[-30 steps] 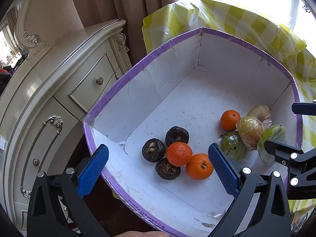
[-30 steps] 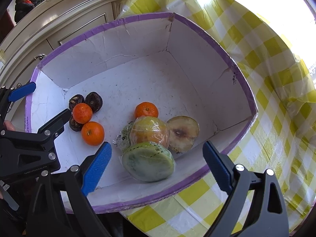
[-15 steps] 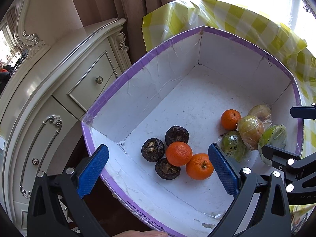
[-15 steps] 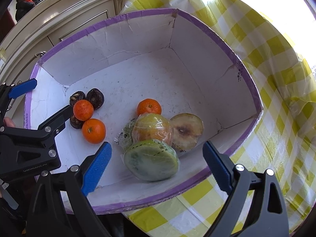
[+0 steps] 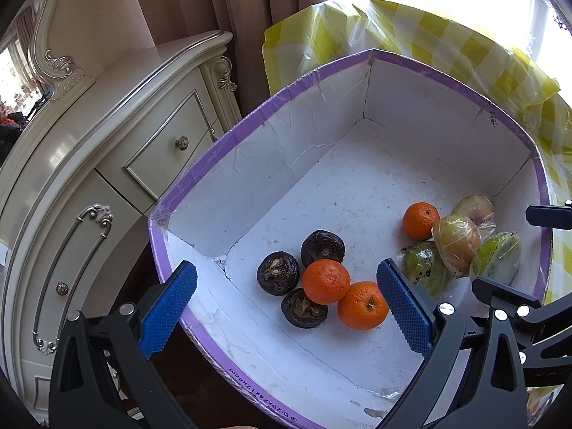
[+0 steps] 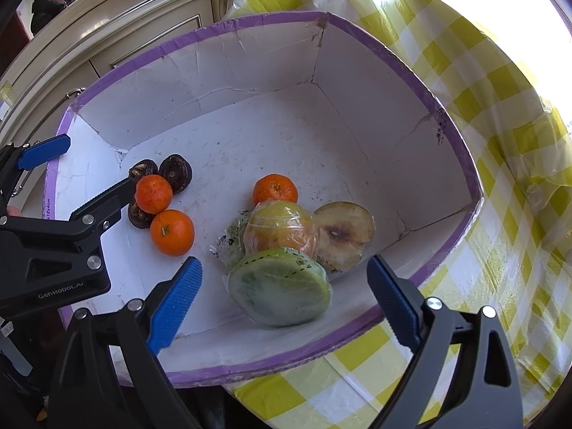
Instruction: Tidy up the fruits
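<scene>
- Nothing has shifted since the earlier frames: three oranges (image 6: 172, 232) and the wrapped fruits (image 6: 280, 230) lie in the box (image 6: 357, 114).
- Left gripper (image 5: 286, 307) and right gripper (image 6: 284, 296) stay spread wide, empty, over its near edge.

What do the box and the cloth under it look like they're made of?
The box looks like white foam or coated cardboard, matte, its walls cracked and creased, with purple tape on the rim. The yellow checked cloth looks like thin plastic sheeting: glossy, with crinkled folds.

Domestic room: ornate cream dresser (image 5: 118, 164) at left, brown curtains (image 5: 214, 7) at top, yellow checked tablecloth (image 6: 500, 143) at right.
</scene>
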Demonstrator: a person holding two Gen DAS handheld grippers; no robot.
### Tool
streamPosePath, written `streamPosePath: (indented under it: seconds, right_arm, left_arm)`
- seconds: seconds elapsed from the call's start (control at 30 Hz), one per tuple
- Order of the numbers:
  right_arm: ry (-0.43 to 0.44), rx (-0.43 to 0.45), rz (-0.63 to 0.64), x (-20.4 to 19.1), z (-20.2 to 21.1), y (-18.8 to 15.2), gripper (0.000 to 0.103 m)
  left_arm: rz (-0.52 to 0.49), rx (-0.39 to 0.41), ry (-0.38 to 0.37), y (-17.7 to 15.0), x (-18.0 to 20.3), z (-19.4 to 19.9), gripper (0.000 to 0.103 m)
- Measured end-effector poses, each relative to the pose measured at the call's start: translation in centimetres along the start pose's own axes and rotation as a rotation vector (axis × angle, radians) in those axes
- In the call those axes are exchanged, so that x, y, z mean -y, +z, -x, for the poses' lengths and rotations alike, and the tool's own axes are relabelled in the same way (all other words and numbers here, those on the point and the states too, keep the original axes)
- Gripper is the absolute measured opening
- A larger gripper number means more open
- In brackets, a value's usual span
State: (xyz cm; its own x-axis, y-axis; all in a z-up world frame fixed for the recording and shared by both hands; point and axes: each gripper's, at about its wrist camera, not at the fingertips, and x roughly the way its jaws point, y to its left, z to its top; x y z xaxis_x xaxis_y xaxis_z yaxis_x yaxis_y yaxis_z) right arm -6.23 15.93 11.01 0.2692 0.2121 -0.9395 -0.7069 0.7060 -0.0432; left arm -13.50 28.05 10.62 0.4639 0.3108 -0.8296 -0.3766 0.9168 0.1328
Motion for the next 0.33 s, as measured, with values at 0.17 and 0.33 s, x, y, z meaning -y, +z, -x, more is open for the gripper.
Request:
streamPosePath:
  seconds: [0.17,0.33]
  right_arm:
    - [0.027,0.020,-0.006,0.1,0.5,-0.2,0.095]
    - [0.045,0.178,-0.068,2.6,4.1,-2.2,0.095]
  left_arm:
    - [-0.004,-0.027,0.049,0.4,0.5,-0.1,0.098]
    - [0.005,0.102,0.073,1.5,2.5,4.2,0.098]
